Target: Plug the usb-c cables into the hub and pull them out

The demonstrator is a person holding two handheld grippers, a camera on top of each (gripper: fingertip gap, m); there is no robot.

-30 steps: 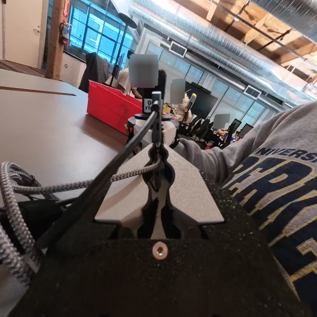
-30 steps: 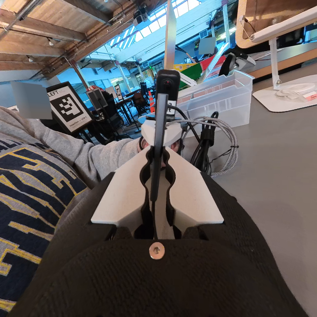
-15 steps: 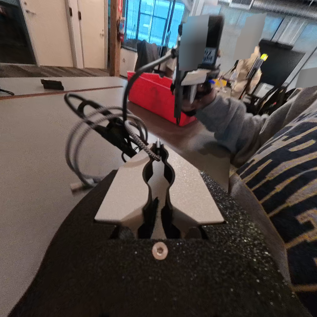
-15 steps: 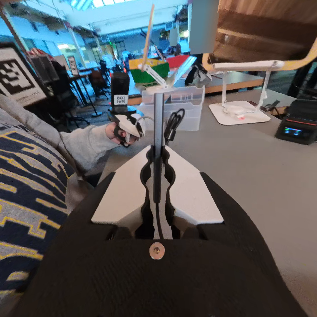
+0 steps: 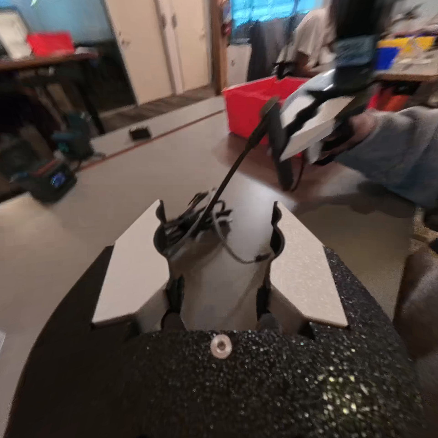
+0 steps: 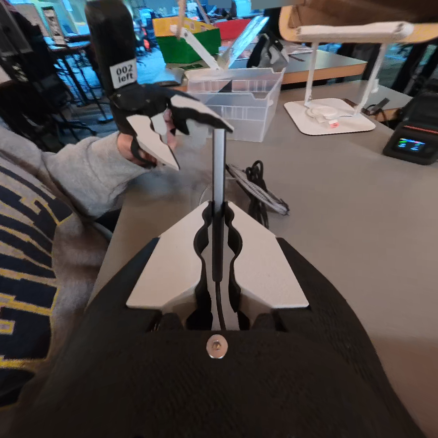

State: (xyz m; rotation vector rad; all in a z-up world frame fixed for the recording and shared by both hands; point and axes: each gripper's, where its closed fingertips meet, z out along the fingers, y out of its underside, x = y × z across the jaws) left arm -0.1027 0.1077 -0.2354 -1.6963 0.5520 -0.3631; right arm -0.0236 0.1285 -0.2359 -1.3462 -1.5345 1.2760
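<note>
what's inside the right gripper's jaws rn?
The hub, a slim grey bar standing upright, clamped by the right gripper; its black cable runs back between the fingers. The hub's ports aren't visible.

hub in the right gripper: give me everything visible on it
The hub is a slim, flat bar, silver-grey and metal-looking, seen edge-on. It stands upright, clamped between the right gripper fingers at its dark lower end, where a thin black cable exits. Its top sits near the open left gripper. No ports are visible.

My left gripper is wide apart — my right gripper is squeezed tight, held level.
</note>
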